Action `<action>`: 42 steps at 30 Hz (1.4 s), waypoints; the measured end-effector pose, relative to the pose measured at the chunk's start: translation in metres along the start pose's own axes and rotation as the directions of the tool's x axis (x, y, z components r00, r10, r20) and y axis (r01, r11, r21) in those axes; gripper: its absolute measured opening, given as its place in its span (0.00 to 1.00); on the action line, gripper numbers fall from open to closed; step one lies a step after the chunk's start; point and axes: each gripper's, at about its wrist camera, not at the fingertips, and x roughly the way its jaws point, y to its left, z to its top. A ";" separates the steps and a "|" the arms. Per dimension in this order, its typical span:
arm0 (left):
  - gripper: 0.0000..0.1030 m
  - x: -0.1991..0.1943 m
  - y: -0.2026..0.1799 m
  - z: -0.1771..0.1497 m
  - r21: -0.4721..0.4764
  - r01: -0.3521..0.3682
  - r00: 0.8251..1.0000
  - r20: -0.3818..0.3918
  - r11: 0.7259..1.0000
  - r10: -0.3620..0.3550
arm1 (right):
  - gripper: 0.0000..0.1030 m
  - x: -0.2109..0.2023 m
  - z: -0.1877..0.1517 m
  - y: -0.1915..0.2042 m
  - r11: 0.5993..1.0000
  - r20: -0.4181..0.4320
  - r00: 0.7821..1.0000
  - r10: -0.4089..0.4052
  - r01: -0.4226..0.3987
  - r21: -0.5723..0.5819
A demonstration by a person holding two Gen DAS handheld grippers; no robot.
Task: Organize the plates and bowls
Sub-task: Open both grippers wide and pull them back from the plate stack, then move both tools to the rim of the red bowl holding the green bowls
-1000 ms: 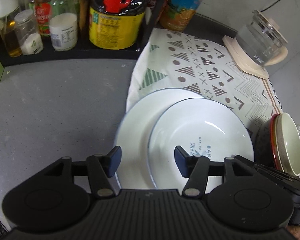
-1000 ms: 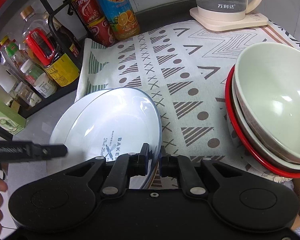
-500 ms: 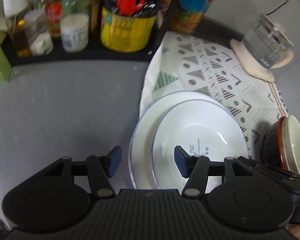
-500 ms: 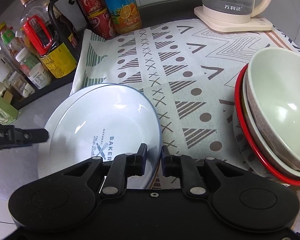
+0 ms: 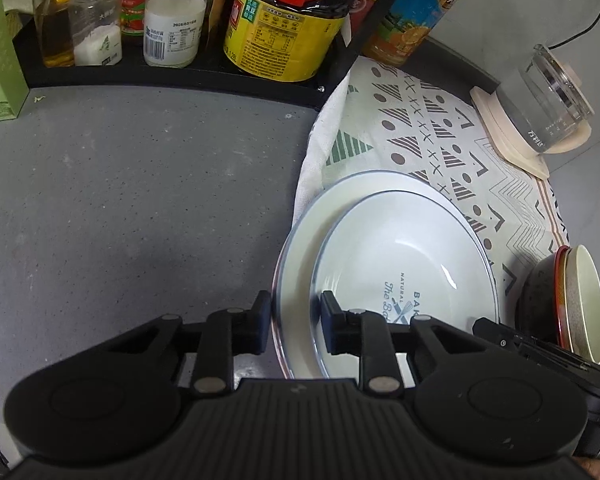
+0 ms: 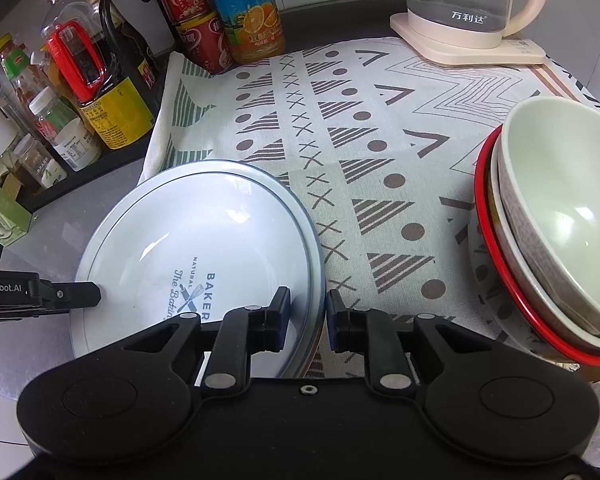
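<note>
**Two plates stacked at the cloth's near-left corner: handover between grippers**

The upper plate [image 5: 404, 276], printed with a bakery motif, lies inside the lower plate [image 5: 300, 264], pushed toward its right side; both rest half on the patterned cloth [image 6: 380, 128] and half on the grey counter [image 5: 120, 200]. The left gripper [image 5: 294, 322] straddles the left rims of both plates, its jaws closing to a narrow gap; whether the pads already press cannot be told from either view. The right gripper [image 6: 307, 320] straddles the right rims of the stack, its jaws opening, a gap showing on each side of the rim; it appears to be letting go. Judged step: the stack has been set down and is being squared; the next move calls for the left jaws to nudge or pinch the rims so that the upper plate centres, without dragging the cloth. A stack of bowls [image 6: 556, 224], red-rimmed at the bottom, sits at the right edge, well apart; a glass kettle [image 6: 464, 4] stands at the far right; bottles and jars [image 5: 284, 20] crowd the rack at the far left. Nothing lies between plates and bowls; the cloth's folded edge [image 5: 312, 152] just beside the plates could snag.
</note>
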 end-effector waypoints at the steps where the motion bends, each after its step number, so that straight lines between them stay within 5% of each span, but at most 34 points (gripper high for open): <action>1: 0.23 0.000 0.001 0.000 -0.003 0.002 1.000 0.001 1.000 -0.002 | 0.21 0.000 0.000 0.000 1.000 -0.001 1.000 0.000 0.000 0.001; 9: 0.28 -0.005 -0.003 0.004 -0.017 -0.043 0.999 -0.006 0.999 0.043 | 0.24 0.000 0.001 -0.003 1.000 -0.017 1.000 0.011 -0.011 -0.002; 12: 0.40 -0.006 -0.005 0.005 -0.026 -0.049 0.999 -0.001 0.998 0.049 | 0.25 -0.002 0.003 -0.006 1.000 -0.027 0.999 0.026 -0.026 -0.001; 17: 0.64 -0.011 -0.018 0.002 -0.014 -0.079 0.996 0.028 0.997 0.080 | 0.65 -0.018 0.010 -0.009 0.997 0.012 0.997 0.074 -0.074 -0.019; 22: 0.80 -0.023 -0.036 -0.005 -0.010 -0.101 0.993 0.066 0.995 0.101 | 0.83 -0.035 0.016 -0.017 0.992 0.025 0.993 0.119 -0.118 -0.040; 26: 0.81 -0.027 -0.050 -0.013 -0.011 -0.128 0.989 0.074 0.992 0.128 | 0.95 -0.047 0.017 -0.023 0.985 0.041 0.986 0.161 -0.158 -0.065; 37: 1.00 -0.038 -0.093 -0.036 -0.028 -0.132 0.985 0.112 0.991 0.134 | 1.00 -0.079 0.018 -0.046 0.964 0.075 0.968 0.237 -0.226 -0.137; 42: 1.00 -0.043 -0.115 -0.042 -0.022 -0.113 0.986 0.121 0.993 0.115 | 1.00 -0.095 0.017 -0.060 0.960 0.112 0.960 0.258 -0.241 -0.146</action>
